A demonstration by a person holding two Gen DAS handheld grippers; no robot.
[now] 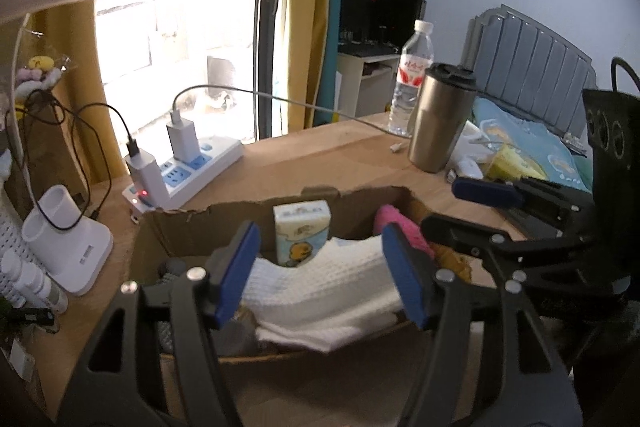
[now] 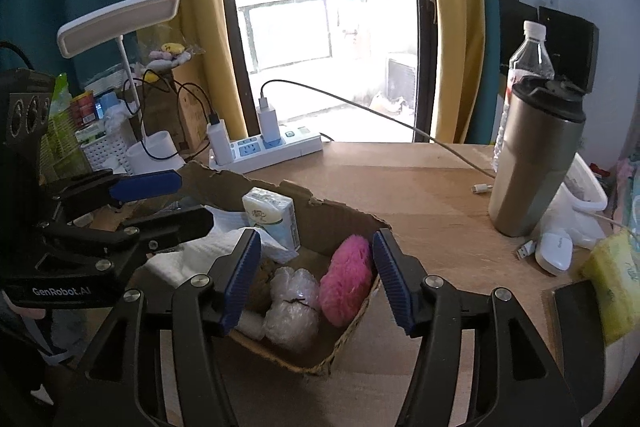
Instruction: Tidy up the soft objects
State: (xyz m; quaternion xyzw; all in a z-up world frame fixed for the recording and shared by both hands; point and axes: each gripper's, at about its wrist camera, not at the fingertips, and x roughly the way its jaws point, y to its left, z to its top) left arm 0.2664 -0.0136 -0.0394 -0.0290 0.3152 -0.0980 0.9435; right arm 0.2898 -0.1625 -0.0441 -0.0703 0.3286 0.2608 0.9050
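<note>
In the left wrist view, your left gripper (image 1: 320,273) hangs over the near side of the box (image 1: 192,227) with its jaws apart and nothing pinched; the white cloth (image 1: 320,291) lies below and between them, inside the box. Behind the cloth a tissue pack (image 1: 302,231) stands upright against the far wall, and the pink puff (image 1: 400,231) shows at the right, partly hidden by the right pad. Your right gripper (image 1: 460,205) comes in from the right above the box's right end, its jaws also apart. On the table (image 1: 340,159) beyond stand a power strip (image 1: 192,167), a tumbler (image 1: 440,119) and a bottle (image 1: 412,75).

In the right wrist view, your right gripper (image 2: 316,279) is released and empty above the box's (image 2: 340,215) near corner. Below it in the box lie the pink puff (image 2: 346,281) and, just beside it, a bubble-wrap bundle (image 2: 292,303). The white cloth (image 2: 208,251) and tissue pack (image 2: 276,215) sit further left, under your left gripper (image 2: 192,201).
</note>
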